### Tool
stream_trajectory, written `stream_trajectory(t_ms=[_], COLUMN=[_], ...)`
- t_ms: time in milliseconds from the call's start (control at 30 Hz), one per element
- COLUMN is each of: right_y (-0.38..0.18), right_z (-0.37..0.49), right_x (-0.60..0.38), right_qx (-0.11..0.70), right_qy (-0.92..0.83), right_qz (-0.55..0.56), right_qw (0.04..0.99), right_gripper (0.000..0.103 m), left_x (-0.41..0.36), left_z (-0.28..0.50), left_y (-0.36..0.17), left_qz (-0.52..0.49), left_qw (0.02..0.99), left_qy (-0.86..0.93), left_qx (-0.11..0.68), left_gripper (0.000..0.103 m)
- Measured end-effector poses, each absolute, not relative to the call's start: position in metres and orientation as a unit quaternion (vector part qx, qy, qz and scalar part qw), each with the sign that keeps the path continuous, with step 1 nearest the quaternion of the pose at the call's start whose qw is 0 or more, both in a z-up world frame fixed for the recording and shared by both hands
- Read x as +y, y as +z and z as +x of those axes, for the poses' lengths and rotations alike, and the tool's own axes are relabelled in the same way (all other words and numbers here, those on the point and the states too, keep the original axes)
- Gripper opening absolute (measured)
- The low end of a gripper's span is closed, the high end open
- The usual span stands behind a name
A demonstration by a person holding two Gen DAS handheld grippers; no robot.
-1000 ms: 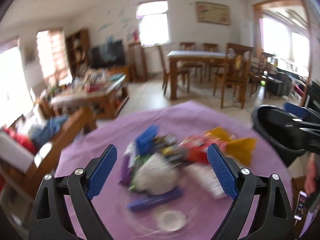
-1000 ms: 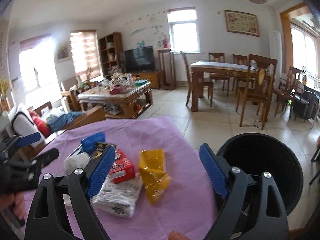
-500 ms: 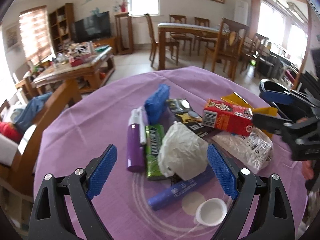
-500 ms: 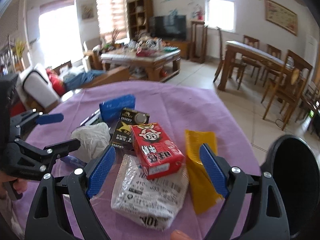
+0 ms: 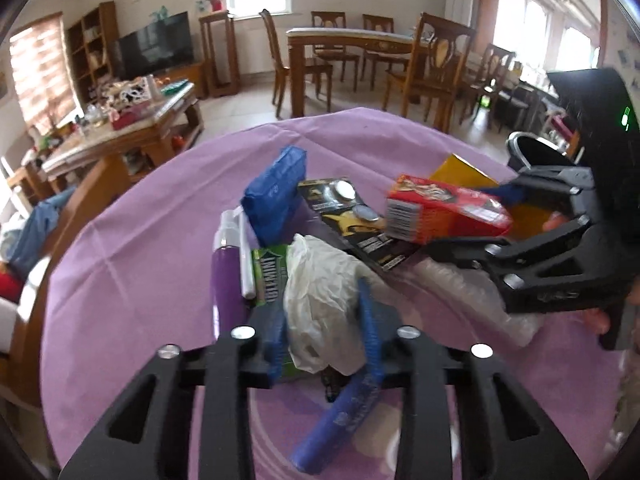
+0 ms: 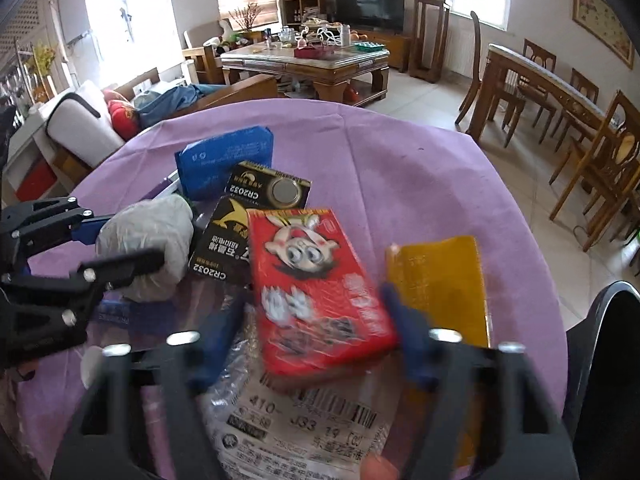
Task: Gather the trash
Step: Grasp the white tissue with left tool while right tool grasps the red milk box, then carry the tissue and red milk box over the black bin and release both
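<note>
On the round purple-clothed table (image 5: 140, 260) lies a heap of trash. My left gripper (image 5: 323, 332) is closing on a crumpled white plastic bag (image 5: 320, 292), its blue pads against both sides; the right wrist view shows that gripper (image 6: 120, 244) at the bag (image 6: 148, 240) too. My right gripper (image 6: 314, 336) is closing on a red cartoon carton (image 6: 312, 288), which sits between its pads and touches them. In the left wrist view that gripper (image 5: 468, 220) straddles the carton (image 5: 440, 212).
Around them lie a blue packet (image 5: 276, 192), a black battery card (image 6: 256, 208), a yellow packet (image 6: 440, 280), a printed clear bag (image 6: 304, 420), a green gum pack (image 5: 270, 276) and purple and blue tubes. A black bin (image 5: 536, 152) stands off the table's right edge.
Both grippers came down and forward onto the heap. The left jaws went from wide to closed around the white bag; the right jaws narrowed onto the red carton.
</note>
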State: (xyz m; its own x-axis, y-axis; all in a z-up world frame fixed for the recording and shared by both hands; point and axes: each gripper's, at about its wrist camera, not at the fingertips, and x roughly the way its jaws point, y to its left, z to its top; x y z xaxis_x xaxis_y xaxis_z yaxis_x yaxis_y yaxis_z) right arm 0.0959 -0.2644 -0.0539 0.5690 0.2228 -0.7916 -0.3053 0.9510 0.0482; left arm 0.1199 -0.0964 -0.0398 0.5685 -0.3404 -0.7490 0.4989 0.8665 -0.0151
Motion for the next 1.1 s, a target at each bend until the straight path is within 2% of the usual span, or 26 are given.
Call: stream_trajectory(t_ms=[100, 167, 733, 1100], right_y=[-0.049, -0.044, 0.044, 0.066], right_z=[0.087, 0.082, -0.003, -0.033], right_x=[-0.265, -0.263, -0.258, -0.302], right_qx=[0.428, 0.418, 0.287, 0.238], right_qy=[0.151, 0.151, 0.049, -0.02], right_qz=[-0.038, -0.035, -0.102, -0.106], right_qw=[0.89, 0.895, 0.951, 0.965], right_gripper=[0.05, 0.05, 0.05, 0.05], left_x=[-0.1, -0.1, -0.102, -0.163], left_z=[0.116, 0.11, 0.038, 0.015], left_y=[-0.04, -0.036, 0.033, 0.049], left_qz=[0.1, 0.093, 0.057, 0.082], left_qw=[0.884, 0.887, 0.916, 0.909], left_qy=[-0.24, -0.244, -0.264, -0.293], left_qx=[0.389, 0.381, 0.296, 0.283], left_gripper=[0.02, 0.018, 0.018, 0.018])
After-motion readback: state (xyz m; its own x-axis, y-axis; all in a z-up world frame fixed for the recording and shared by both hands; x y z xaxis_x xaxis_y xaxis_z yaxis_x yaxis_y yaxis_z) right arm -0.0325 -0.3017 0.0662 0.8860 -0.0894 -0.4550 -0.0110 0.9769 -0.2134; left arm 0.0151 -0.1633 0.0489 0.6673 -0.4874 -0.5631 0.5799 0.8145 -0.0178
